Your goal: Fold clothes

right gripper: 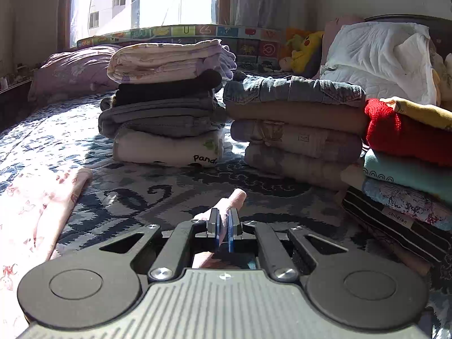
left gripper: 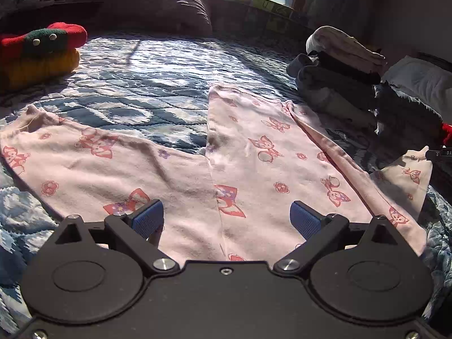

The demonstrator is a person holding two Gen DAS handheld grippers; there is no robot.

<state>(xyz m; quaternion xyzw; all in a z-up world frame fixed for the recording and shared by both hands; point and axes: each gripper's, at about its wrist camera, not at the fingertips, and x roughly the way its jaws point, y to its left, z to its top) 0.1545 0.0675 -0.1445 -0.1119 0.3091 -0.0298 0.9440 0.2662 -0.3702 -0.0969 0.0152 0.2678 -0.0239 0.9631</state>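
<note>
while clamped — right gripper on pink garment

We're in a home bedroom, prob. a child's. We see a bed w/ a blue-and-white quilted bedspread, a purple pillow at the far side, and a sunlit window w/ apartment blocks outside. Stacks of folded clothes sit on the bed, one label reading "children". A yellow plush toy and a red-green-yellow knitted plush lie nearby; a picture-tile play mat lines the sill.
</note>
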